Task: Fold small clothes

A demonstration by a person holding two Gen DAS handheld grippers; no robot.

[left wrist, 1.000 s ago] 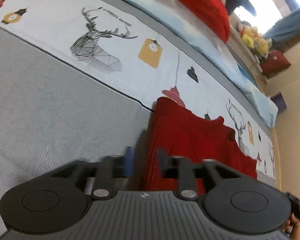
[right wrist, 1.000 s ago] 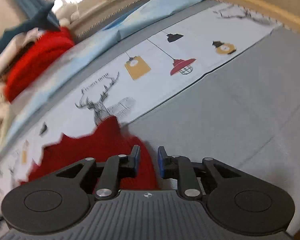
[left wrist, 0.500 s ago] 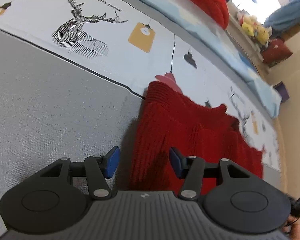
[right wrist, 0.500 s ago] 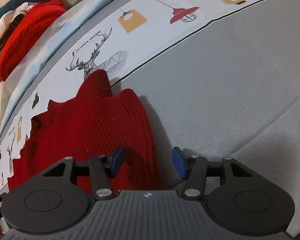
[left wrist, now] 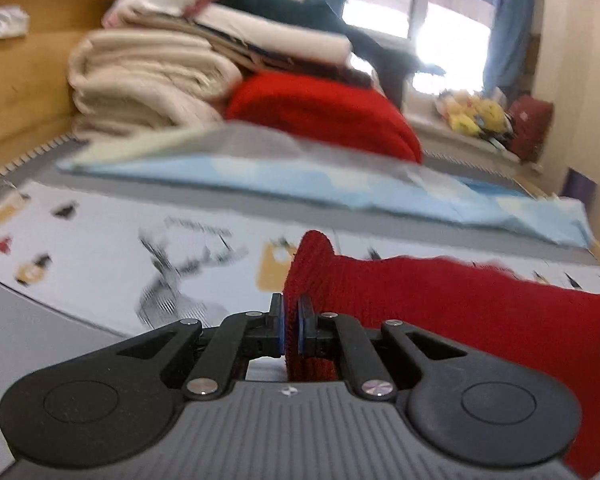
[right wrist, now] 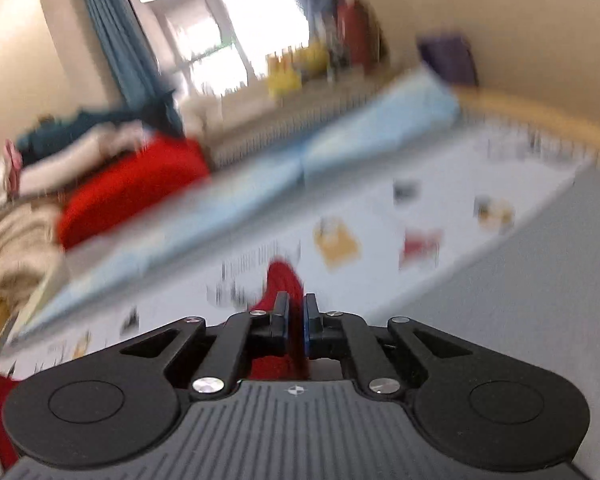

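The left gripper [left wrist: 291,322] has its two blue-padded fingers pinched nearly together on a fold of the red knit garment [left wrist: 460,312], with the ribbed fabric sandwiched between the pads and rising in a rounded hump just above the fingertips. From there the garment stretches off to the right of the left wrist view as a taut, raised sheet, held above the printed bedspread [left wrist: 100,256] with its deer and lantern motifs. The right gripper [right wrist: 296,322] is likewise closed down to a narrow slit on another part of the same red knit garment [right wrist: 282,280]; a narrow ridge of red fabric pokes up between and beyond its fingers, and more of the cloth hangs below the gripper body towards the lower left of that view. The right wrist view is heavily blurred, so finer detail of the grip is hard to make out. Behind the garment lies a pale blue folded sheet [left wrist: 340,184] across the bed, and beyond it a stack of cream blankets [left wrist: 148,80] beside a red folded knit [left wrist: 320,112] with dark clothing on top. The grey bed cover [right wrist: 520,280] fills the right side of the right wrist view, and a bright window [left wrist: 440,20] with blue curtains shows at the back.
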